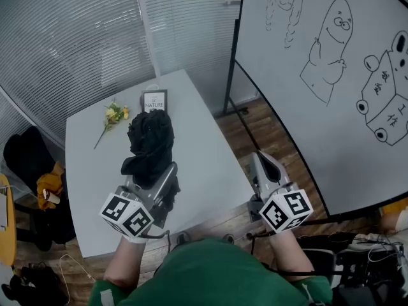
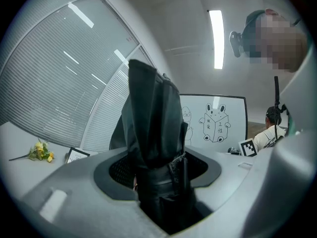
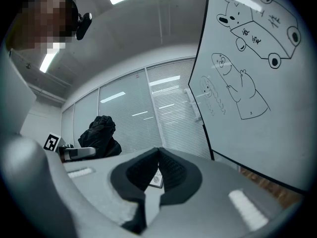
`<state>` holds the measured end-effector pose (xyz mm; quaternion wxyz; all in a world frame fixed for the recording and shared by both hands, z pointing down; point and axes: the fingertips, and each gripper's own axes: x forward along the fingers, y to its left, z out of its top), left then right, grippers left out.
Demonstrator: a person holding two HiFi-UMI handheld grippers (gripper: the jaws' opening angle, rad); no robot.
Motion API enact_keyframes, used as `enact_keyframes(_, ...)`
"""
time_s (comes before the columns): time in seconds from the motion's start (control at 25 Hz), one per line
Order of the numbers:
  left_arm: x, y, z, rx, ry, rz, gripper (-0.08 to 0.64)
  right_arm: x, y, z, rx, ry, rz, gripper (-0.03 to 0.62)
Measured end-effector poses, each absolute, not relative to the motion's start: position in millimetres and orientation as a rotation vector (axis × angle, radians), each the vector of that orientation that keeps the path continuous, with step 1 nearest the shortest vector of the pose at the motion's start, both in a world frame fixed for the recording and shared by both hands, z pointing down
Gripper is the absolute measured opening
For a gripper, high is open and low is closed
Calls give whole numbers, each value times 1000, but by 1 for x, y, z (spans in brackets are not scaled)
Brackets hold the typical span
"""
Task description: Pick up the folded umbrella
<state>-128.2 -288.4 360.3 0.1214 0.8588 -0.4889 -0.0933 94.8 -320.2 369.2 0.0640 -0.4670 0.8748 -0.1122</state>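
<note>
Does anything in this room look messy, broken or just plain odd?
Nothing looks spilled or broken. Two small oddities: the black umbrella gripped by the left gripper looks rumpled, its fabric bunched rather than wrapped tight, and a yellow flower lies loose on the table, with no vase.

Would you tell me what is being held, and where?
Left hand-held gripper: folded umbrella, near its strapped end; right hand-held gripper: nothing.

A small sprig of yellow flowers (image 1: 113, 115) and a black-framed white card printed NATURE (image 1: 154, 100) sit near the far edge of a pale grey tabletop (image 1: 204, 155), beside a large whiteboard with black cartoon drawings (image 1: 319, 75) and grey slatted blinds (image 1: 70, 37).
</note>
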Motion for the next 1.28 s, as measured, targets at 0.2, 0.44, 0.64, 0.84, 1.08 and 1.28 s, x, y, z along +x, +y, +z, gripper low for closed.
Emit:
enact_keyframes(0.2, -129, -289, 363, 2518, -1419, -279, 264, 93, -321, 370, -1408, 2645, -338, 3)
enact_keyframes(0.44, -130, -289, 364, 2510, -1422, -269, 264, 90, -321, 366, -1402, 2658, -293, 3)
enact_keyframes(0.64, -130, -288, 366, 2518, -1415, -275, 264, 90, -319, 368, -1409, 2658, -292, 3)
enact_keyframes(0.84, -132, -287, 368, 2517, -1416, -269, 264, 89, -317, 366, -1408, 2653, -289, 3)
enact_keyframes(1.08, -133, -282, 369, 2518, -1416, -266, 264, 88, -312, 367, -1414, 2654, -279, 3)
enact_keyframes(1.28, -135, -282, 371, 2531, -1412, -272, 264, 88, -311, 366, -1409, 2655, -271, 3)
